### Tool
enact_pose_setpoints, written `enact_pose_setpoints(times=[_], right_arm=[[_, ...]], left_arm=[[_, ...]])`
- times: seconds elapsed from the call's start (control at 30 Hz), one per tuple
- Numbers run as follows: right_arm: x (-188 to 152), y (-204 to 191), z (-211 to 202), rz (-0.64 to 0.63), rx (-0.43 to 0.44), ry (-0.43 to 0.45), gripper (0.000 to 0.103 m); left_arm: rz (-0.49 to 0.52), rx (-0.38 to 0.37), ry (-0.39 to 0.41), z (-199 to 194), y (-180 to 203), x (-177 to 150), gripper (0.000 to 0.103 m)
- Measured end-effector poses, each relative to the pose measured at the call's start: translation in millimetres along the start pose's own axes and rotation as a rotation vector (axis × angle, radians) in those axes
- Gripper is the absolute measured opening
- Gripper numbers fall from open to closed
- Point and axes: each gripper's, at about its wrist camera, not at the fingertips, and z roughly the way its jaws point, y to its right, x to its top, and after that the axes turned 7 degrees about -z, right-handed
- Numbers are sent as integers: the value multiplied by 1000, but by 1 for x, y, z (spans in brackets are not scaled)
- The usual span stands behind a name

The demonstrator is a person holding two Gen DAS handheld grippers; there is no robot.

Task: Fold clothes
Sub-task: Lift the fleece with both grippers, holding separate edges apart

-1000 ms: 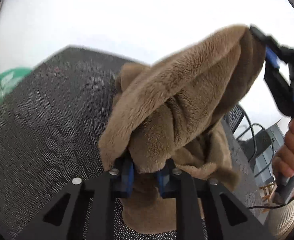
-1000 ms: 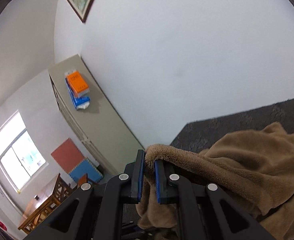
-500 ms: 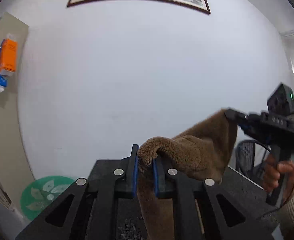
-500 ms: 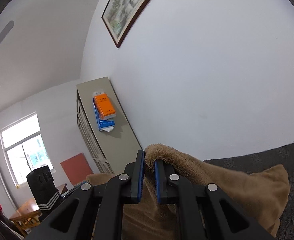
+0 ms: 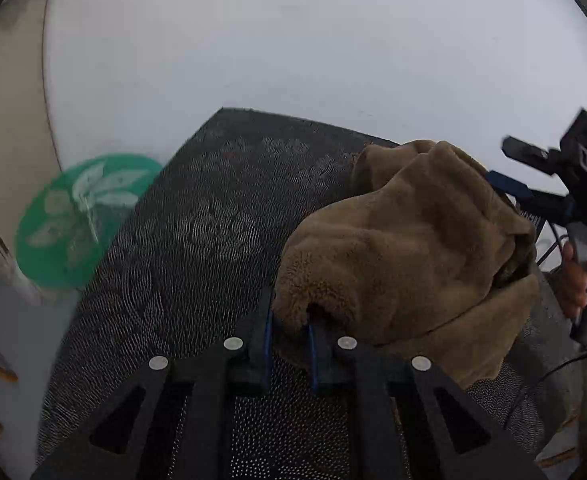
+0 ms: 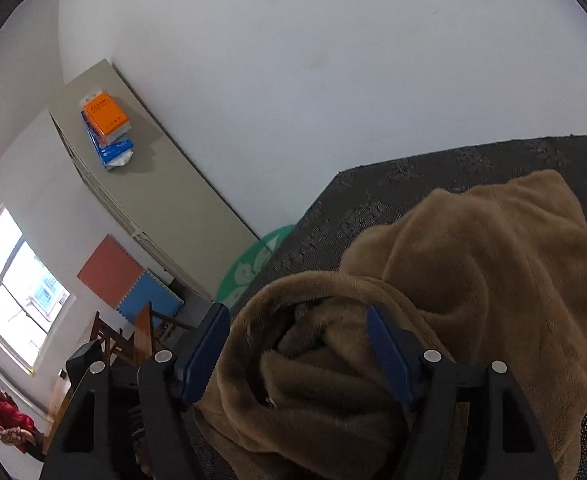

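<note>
A brown fleece garment (image 5: 405, 248) lies bunched on the dark patterned table (image 5: 213, 220). My left gripper (image 5: 289, 336) is shut on a fold at the garment's near left edge, low over the table. In the right wrist view the same garment (image 6: 473, 264) fills the lower right. My right gripper (image 6: 296, 316) is open, its blue pads wide apart with a rolled bunch of fleece lying loose between them. From the left wrist view the right gripper (image 5: 499, 162) shows at the garment's far right side, held by a hand (image 5: 577, 276).
A green round mat with a leaf pattern (image 5: 81, 216) lies on the floor past the table's left edge. A beige cabinet (image 6: 165, 184) against the wall carries orange and blue tissue packs (image 6: 105, 120). Wooden chairs (image 6: 133, 332) stand further left. A cable (image 5: 553, 368) trails at the right.
Both grippers have come down from up in the air to the table. The right gripper has opened and let go of the garment, which now rests bunched on the table.
</note>
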Motion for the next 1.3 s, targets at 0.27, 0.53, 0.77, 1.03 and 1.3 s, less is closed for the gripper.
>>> enact_pose_setpoints(times=[0.27,0.53,0.77,1.03,1.3], right_arm=[[1,-67,-22,-335,43,-5,73],[-26,-56,50,-314,54,-333,22],[-5,-60,30,-205,235,-212,15],[32,-74,-15,-187,260,-19,15],[25,-75,-21,-181,281,12,15]], left_arm=[[15,-26,81,-13,6,12,46],[18,-16,148,-24,-2,16,75],[95,-64,177,-27,12,19,79],[278,-227,184,-25,73,26,81],[347,-165,191,-12,101,40,81]])
